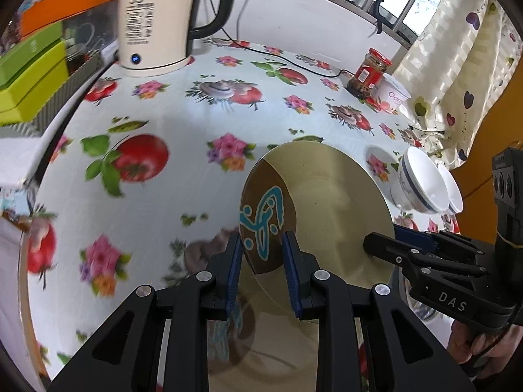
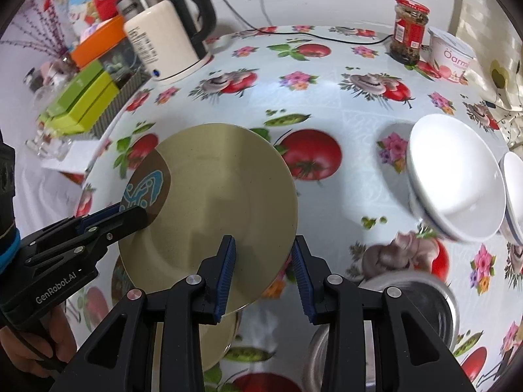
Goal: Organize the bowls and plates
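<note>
A cream plate with a brown patch and a teal design is held tilted above the table; it also shows in the right wrist view. My left gripper is shut on the plate's rim at the brown patch. My right gripper is shut on the opposite rim, and it shows from the side in the left wrist view. A second similar plate lies on the table below. Two white bowls with blue bands stand at the right, also in the right wrist view.
A cream electric kettle with its cord stands at the back. Green and orange boxes sit at the back left. A red-lidded jar and a yogurt cup stand at the back right. A metal bowl sits near the right gripper.
</note>
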`<state>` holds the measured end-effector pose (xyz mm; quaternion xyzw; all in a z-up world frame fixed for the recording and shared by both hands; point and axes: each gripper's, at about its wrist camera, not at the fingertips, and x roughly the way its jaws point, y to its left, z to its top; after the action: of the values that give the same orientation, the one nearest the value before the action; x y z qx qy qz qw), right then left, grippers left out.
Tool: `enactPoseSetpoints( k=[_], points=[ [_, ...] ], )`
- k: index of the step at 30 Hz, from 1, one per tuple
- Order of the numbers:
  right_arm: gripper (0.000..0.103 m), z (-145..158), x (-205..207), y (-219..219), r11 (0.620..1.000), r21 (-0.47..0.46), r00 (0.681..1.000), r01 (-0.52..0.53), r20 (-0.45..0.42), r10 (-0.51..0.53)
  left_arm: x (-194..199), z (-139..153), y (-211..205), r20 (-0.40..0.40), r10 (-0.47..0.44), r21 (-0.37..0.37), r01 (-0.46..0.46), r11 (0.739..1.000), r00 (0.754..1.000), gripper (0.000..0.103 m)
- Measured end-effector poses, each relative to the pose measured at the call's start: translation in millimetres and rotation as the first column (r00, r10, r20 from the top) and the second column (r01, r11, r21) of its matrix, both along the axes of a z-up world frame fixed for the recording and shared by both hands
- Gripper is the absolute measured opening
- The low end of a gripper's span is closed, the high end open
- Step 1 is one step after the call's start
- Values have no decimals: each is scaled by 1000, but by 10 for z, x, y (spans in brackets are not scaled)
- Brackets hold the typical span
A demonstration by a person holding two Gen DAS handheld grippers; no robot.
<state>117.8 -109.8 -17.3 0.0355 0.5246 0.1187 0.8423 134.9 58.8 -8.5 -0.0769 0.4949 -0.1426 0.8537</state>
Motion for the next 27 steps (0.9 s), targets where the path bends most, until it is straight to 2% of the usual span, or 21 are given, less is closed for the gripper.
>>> enactPoseSetpoints(
  k=[12, 27],
  points=[
    [35, -66, -383, 160, 997, -4, 997, -71, -9, 71, -495, -66, 148, -12, 72, 6, -72, 997, 997, 26],
    [35, -220, -553, 266, 993, -19, 992, -120, -44, 119, -726, -199, 197, -38, 117, 30, -116, 993, 992, 26]
  ],
)
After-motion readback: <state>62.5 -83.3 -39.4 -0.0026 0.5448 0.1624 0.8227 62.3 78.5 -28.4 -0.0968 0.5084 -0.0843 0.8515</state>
